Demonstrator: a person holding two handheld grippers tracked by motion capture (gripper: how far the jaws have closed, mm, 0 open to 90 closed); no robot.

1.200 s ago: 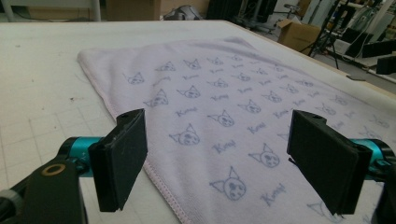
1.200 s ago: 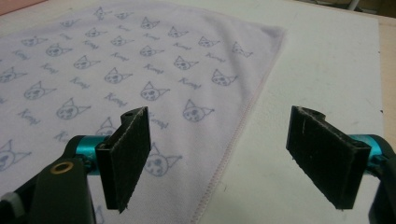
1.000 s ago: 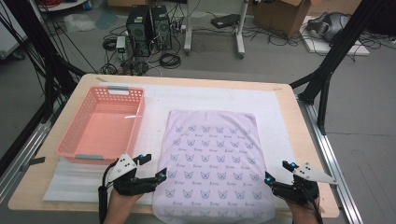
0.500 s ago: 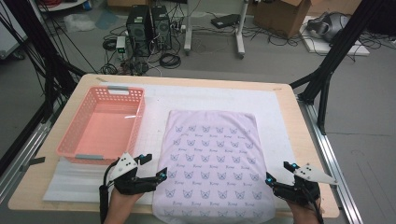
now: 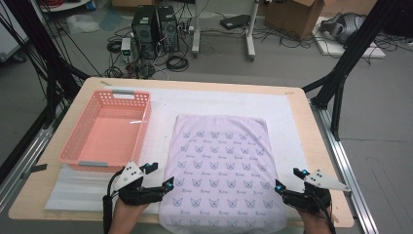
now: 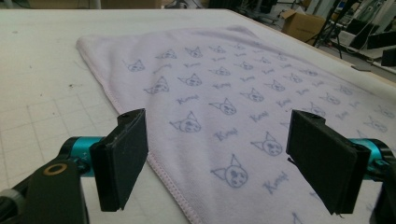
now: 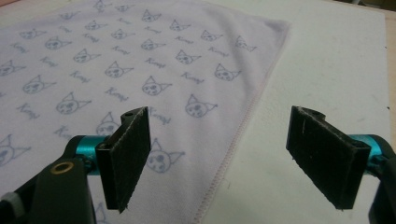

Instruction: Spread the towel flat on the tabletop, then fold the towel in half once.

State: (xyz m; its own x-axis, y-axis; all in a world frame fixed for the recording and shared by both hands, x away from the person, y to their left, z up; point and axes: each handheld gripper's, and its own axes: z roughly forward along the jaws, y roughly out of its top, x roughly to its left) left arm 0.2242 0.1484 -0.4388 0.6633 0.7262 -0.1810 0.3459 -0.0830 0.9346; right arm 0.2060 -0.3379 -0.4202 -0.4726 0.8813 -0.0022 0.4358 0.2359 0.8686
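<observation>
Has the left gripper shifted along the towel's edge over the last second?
No. In the high view the left gripper sits at the same spot by the towel edge, just below the pink basket's near corner, jaws open.

Left gripper: black body, a white-grey three-cornered plate on top, and a black cable trailing from its rear toward the table edge. Right gripper: same black body and same pale plate. Both carry small blue-lit points near the jaw roots. In each gripper view the two jaws are flat black rectangular pads with a coarse, slightly frayed face, mounted on teal anodised cylinders. A black bracket at lower left bears a brass-coloured ring, possibly a screw bushing. No sleeves are visible.
</observation>
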